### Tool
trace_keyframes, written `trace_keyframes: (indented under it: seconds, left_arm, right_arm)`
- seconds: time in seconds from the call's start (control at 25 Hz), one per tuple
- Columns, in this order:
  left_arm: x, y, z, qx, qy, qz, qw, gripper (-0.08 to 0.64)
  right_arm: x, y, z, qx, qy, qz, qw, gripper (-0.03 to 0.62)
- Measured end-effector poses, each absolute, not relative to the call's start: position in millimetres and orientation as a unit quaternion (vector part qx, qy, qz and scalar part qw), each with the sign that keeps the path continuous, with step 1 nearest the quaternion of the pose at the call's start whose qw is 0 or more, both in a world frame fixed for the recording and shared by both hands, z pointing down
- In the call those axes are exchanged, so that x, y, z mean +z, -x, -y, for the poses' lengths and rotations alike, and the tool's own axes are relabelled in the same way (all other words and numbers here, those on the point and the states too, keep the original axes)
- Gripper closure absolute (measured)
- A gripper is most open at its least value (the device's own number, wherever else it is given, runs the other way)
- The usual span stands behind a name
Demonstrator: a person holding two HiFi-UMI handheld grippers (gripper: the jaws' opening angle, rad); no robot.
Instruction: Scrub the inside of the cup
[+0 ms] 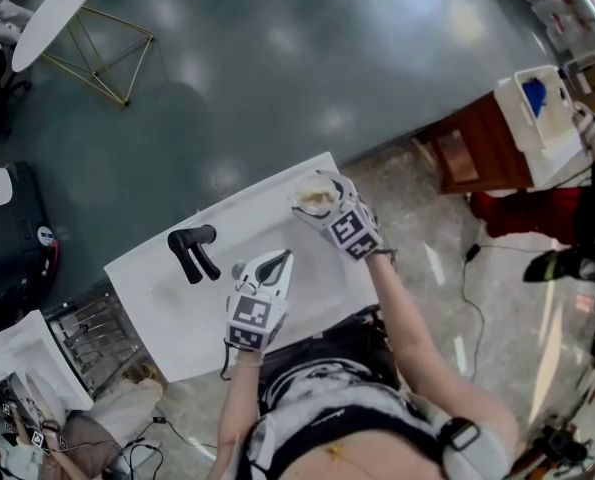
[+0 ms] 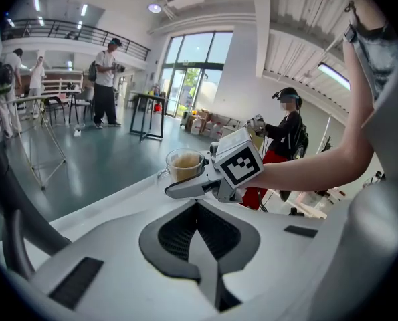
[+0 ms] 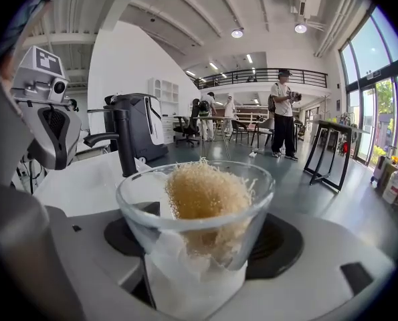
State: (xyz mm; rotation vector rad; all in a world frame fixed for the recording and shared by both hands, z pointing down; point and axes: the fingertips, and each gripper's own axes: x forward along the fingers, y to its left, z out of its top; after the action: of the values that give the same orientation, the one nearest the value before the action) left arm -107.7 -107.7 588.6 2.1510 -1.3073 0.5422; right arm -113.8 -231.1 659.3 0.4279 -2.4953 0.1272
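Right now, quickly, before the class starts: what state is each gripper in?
Left gripper: closed, holding nothing.
Right gripper: closed on the clear glass cup, with a tan fibrous scrubber inside it.

Your table, and what sits on and around it

The table lies in front of you. The cup is at its far right corner, between the jaws of your right gripper, and the scrubber sits inside the cup. Your left gripper is over the middle of the table, nearer to you and to the left of the cup. The stand is on the table, further left. A wire rack lies on the floor beside the table's left end, and a cabinet stands well off to your right.
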Motion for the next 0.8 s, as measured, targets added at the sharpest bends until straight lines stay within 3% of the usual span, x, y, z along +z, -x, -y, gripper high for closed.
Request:
trace_keyframes:
  seconds: [0.8]
  left_arm:
    - [593.2,99.8,104.6,0.182,-0.806,0.467,0.315,0.557]
  right_arm:
    - [666.9,104.9,238.3,0.065,-0.163,0.946,0.274,0.189]
